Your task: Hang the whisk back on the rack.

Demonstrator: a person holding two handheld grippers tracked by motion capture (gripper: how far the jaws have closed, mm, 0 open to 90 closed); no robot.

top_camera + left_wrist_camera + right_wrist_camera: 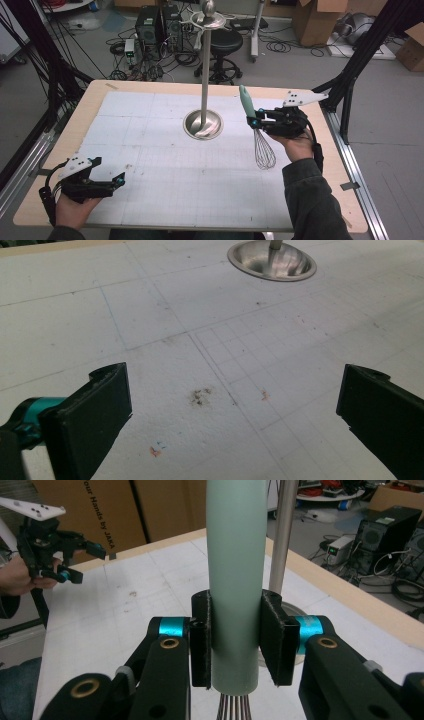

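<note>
Whisk (262, 145) hangs wires-down, its pale green handle clamped in the right gripper (256, 119) beside the steel stand (203, 122); left gripper (120, 179) jaws apart over the worktop (165, 170).

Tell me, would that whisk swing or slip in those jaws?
The whisk probably stays put: the right gripper clamps its pale green handle on both sides. The handle looks smooth, so it might slide a little. The thin wire loops hanging below likely flex if bumped.

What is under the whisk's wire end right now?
Only bare white mat lies below the whisk, held by the right gripper at its green handle. Whether the wires touch the mat cannot be told.
</note>
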